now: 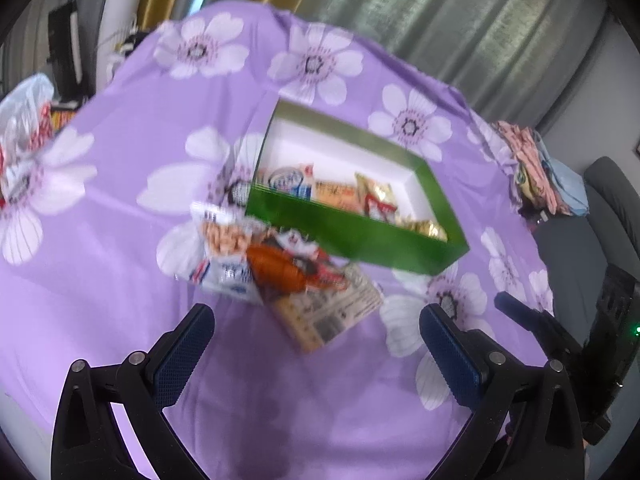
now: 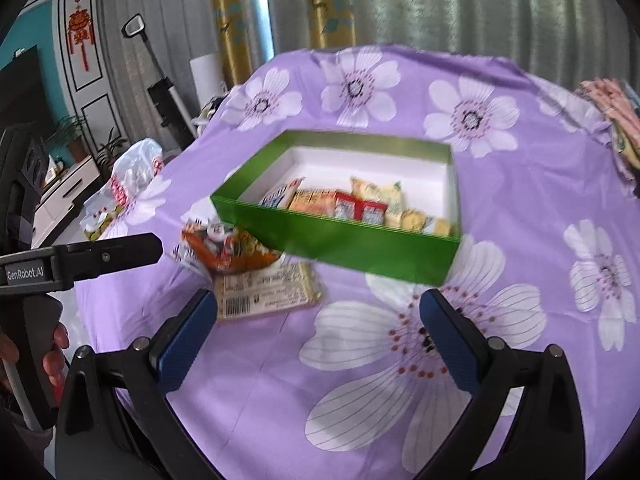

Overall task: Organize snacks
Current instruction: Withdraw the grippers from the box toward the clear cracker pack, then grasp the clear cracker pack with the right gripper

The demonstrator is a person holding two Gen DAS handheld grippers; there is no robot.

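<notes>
A green box [image 1: 352, 240] [image 2: 340, 240] with a white inside stands on the purple flowered tablecloth. A row of snack packets [image 1: 344, 196] [image 2: 356, 208] lines its near wall. In front of the box lies a loose pile of snack packets [image 1: 280, 272] [image 2: 240, 264], with a beige wrapper [image 1: 332, 316] [image 2: 264, 292] nearest me. My left gripper [image 1: 316, 340] hovers open just short of that pile, nothing between its fingers. My right gripper [image 2: 318, 328] is open too, over the cloth right of the pile. The left gripper's black body [image 2: 80, 256] shows at the left edge.
A white plastic bag [image 1: 24, 136] [image 2: 128, 184] lies at the table's left edge. Folded patterned cloth [image 1: 540, 168] [image 2: 616, 120] sits at the right edge. Curtains hang behind the table. A hand [image 2: 56, 356] holds the left gripper's handle.
</notes>
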